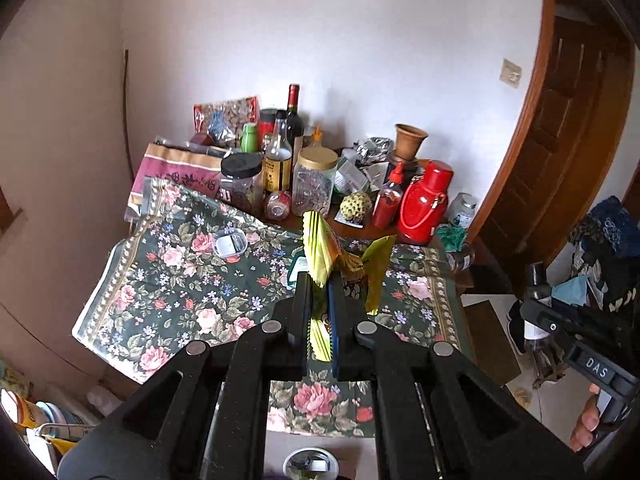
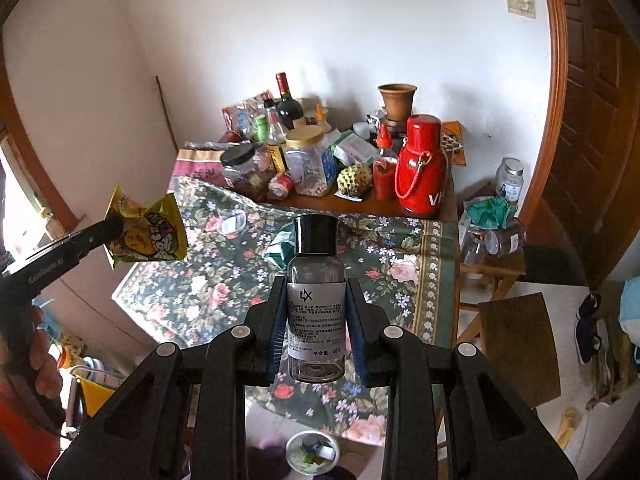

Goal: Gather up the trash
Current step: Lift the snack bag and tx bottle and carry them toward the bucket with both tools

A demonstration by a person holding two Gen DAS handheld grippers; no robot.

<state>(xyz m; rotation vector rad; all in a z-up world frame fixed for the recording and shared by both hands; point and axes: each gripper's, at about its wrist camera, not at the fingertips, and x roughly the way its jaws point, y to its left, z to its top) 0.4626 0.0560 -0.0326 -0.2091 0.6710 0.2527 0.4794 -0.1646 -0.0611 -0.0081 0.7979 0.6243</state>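
The left gripper (image 1: 320,280) is clamped on a crumpled yellow snack wrapper (image 1: 320,248) with a zigzag edge; the wrapper sticks up above the two black fingers and also hangs below them, over the dark green floral tablecloth (image 1: 180,280); no writing on the wrapper can be read in this view. On the cloth lies one small clear plastic box (image 1: 229,242). Behind, on the brown wooden table (image 1: 360,234), I count one red thermos with a red cord handle (image 1: 425,204), one dark wine bottle with a red cap (image 1: 294,116), one clear jar with a gold lid (image 1: 315,180), one clear jar with a black lid (image 1: 240,182), one red sauce bottle with a red nozzle (image 1: 389,196) and one green scaly custard apple (image 1: 356,205). At the right edge the right gripper (image 1: 538,308) appears, with the letters "DAS" on its body.

In the right wrist view, the right gripper (image 2: 316,320) is closed on a small clear plastic bottle with a black cap (image 2: 316,300), which stands upright between the blue pads (image 2: 276,332); its white label shows "tX", and lower "30", while the small print is too fine to read. At the left, the left gripper (image 2: 110,230) holds the yellow wrapper in the air, beside the table edge; cartoon lettering is on it, but not legible. The red thermos carries white letters "VH", cut by its curve.
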